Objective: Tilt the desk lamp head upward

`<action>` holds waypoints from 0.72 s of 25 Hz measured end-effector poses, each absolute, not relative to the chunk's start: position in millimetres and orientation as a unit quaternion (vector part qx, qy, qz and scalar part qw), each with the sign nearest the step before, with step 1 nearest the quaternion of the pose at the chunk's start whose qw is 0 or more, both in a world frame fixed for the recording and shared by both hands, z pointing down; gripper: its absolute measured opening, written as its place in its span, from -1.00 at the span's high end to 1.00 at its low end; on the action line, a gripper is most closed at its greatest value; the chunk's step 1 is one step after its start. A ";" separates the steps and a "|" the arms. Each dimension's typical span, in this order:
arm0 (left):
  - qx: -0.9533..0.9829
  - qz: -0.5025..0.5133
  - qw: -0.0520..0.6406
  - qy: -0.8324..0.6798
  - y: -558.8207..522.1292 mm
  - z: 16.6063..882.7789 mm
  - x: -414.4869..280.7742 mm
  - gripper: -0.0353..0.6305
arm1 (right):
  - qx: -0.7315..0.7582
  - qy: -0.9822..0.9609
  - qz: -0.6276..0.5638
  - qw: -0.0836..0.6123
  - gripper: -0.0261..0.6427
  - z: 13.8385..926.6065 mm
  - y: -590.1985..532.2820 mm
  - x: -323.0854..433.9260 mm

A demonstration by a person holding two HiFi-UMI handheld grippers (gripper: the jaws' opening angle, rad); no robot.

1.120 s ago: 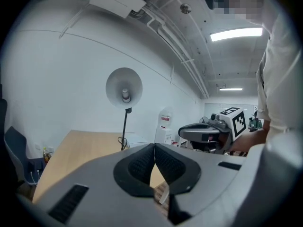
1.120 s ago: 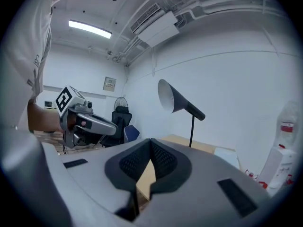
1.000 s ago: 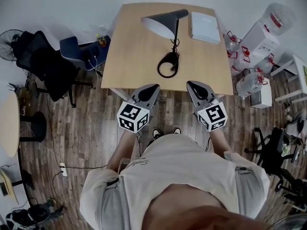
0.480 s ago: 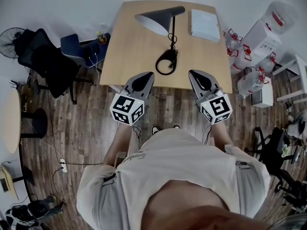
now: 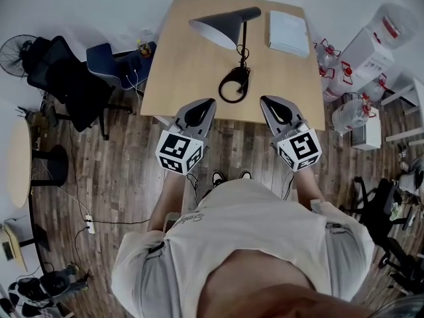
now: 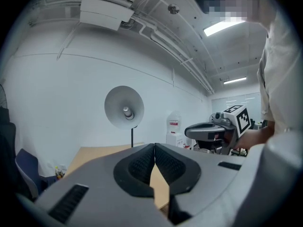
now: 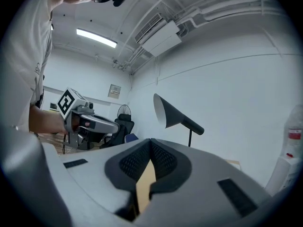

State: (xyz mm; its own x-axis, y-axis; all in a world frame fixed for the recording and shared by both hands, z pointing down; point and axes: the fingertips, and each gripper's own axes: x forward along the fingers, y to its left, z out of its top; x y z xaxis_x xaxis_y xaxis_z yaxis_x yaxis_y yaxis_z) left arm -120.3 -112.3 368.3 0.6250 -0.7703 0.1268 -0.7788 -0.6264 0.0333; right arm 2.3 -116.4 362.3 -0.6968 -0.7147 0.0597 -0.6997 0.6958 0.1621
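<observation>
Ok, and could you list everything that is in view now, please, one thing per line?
table: one, light wood, upper middle of the head view.
desk lamp: one, black, on the table.
flat box: one, white, table's far right corner.
blue chair: one, left of the table.
black chair: one, further left.
fan: one, black, far left.
water bottles: a few, clear, right of the table.
water dispenser: one, white, far right.
left hand-held gripper: grey, jaws together, empty.
right hand-held gripper: grey, jaws together, empty.
</observation>
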 end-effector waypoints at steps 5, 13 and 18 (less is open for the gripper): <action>0.900 0.049 0.049 -0.430 -114.2 376.1 -117.9 0.85 | 0.385 -0.919 -0.065 0.059 0.94 363.8 -119.2 2.9; 0.901 0.028 0.064 -0.429 -129.4 371.6 -122.2 0.85 | 0.402 -0.912 -0.059 0.054 0.94 358.6 -132.1 8.6; 0.902 0.020 0.066 -0.425 -144.2 370.0 -124.0 0.85 | 0.400 -0.913 -0.060 0.058 0.94 359.6 -143.3 6.0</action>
